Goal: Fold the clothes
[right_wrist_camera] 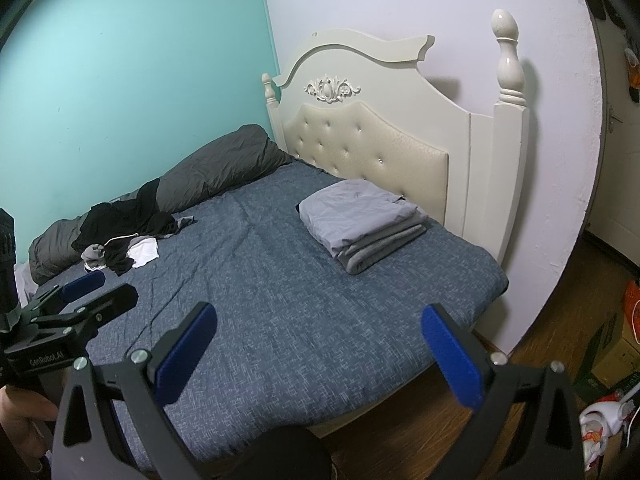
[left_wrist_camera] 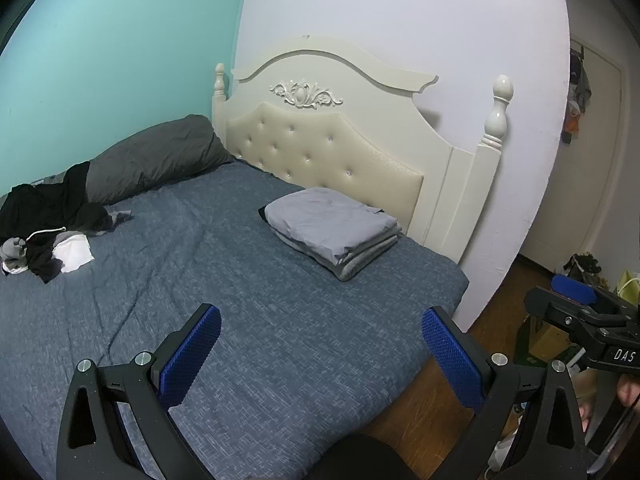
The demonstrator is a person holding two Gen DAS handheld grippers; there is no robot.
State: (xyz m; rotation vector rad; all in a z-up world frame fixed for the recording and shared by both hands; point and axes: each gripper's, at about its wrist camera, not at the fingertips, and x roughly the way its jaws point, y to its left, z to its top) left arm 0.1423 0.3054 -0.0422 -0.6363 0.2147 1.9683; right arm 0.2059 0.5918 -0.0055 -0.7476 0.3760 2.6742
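Note:
A neat stack of folded grey clothes point(left_wrist_camera: 334, 232) point(right_wrist_camera: 362, 222) lies on the blue bed sheet point(left_wrist_camera: 248, 300) point(right_wrist_camera: 280, 300) near the headboard. A heap of unfolded black, grey and white clothes point(left_wrist_camera: 52, 228) point(right_wrist_camera: 124, 236) lies at the bed's left side by the wall. My left gripper point(left_wrist_camera: 320, 340) hovers open over the near part of the bed, nothing between its blue pads. My right gripper point(right_wrist_camera: 318, 344) is also open and empty, held above the bed's near edge. In each view the other gripper shows at the side: the right gripper point(left_wrist_camera: 580, 304), the left gripper point(right_wrist_camera: 92, 296).
A rolled dark grey duvet point(left_wrist_camera: 156, 160) point(right_wrist_camera: 216, 164) runs along the teal wall. The cream headboard point(left_wrist_camera: 340, 140) point(right_wrist_camera: 380, 132) stands behind the stack. Wooden floor point(right_wrist_camera: 560, 300) to the right holds boxes and bags point(right_wrist_camera: 612, 356). A door point(left_wrist_camera: 592, 152) is at the far right.

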